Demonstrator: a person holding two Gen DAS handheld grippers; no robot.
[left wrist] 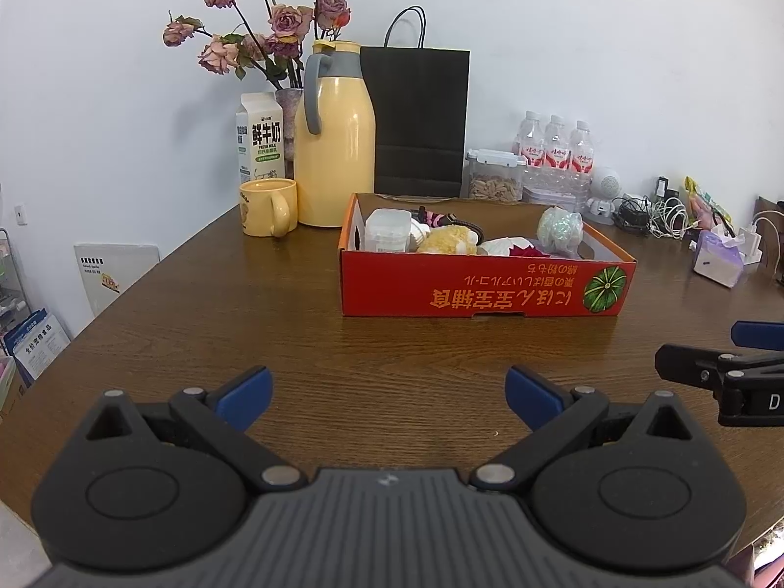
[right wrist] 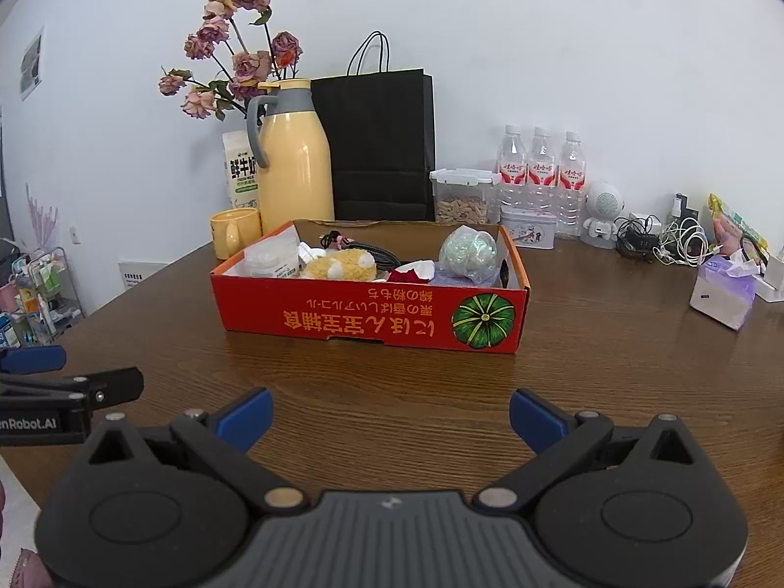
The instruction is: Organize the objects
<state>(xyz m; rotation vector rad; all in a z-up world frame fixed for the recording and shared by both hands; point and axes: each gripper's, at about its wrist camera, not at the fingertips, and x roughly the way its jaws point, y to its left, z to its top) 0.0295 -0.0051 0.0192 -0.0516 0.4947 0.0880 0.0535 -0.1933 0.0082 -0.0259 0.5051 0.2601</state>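
A red cardboard box [left wrist: 470, 289] [right wrist: 362, 316] printed with a green pumpkin sits mid-table. Inside lie a clear plastic tub [left wrist: 388, 229] [right wrist: 271, 260], a yellow plush toy [left wrist: 448, 240] [right wrist: 340, 264], a glittery ball [left wrist: 559, 228] [right wrist: 468, 250], black cables [right wrist: 365, 250] and a red-and-white item [right wrist: 414, 272]. My left gripper [left wrist: 389, 397] hovers open over bare wood in front of the box, holding nothing. My right gripper [right wrist: 391, 416] is also open and empty, to the box's near right. Each gripper's fingers show at the edge of the other view.
Behind the box stand a yellow thermos [left wrist: 334, 147], yellow mug [left wrist: 268, 207], milk carton [left wrist: 259, 139], dried roses, a black paper bag [left wrist: 420, 117], a nut container [left wrist: 494, 176], water bottles [left wrist: 556, 144] and a tin [right wrist: 528, 228]. Cables [right wrist: 661, 240] and a tissue pack [right wrist: 722, 294] lie at the right.
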